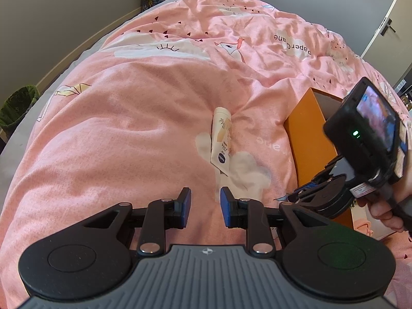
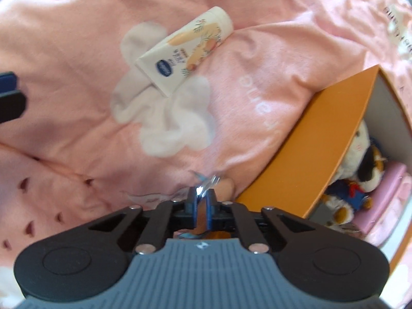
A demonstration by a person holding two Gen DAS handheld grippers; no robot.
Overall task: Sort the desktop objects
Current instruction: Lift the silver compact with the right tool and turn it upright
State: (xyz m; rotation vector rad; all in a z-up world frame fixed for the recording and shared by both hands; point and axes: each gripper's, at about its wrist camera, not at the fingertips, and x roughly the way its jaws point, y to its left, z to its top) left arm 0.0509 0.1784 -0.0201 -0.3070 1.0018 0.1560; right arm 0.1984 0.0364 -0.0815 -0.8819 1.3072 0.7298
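Observation:
A cream tube (image 1: pixel 221 139) with a blue oval logo lies on the pink quilt, just ahead of my left gripper (image 1: pixel 205 206), which is open and empty. The tube also shows in the right wrist view (image 2: pixel 185 49). My right gripper (image 2: pixel 201 198) is shut on a small item in clear crinkly wrapping (image 2: pixel 207 181), held beside the orange box (image 2: pixel 309 141). In the left wrist view the right gripper (image 1: pixel 291 197) is at the near left wall of the orange box (image 1: pixel 306 139).
The orange box holds a plush toy (image 2: pixel 360 154) and a pink item (image 2: pixel 386 193). A pink quilt (image 1: pixel 128 128) covers the bed. A green bin (image 1: pixel 18 108) stands on the floor at left. A door (image 1: pixel 391 25) is at the far right.

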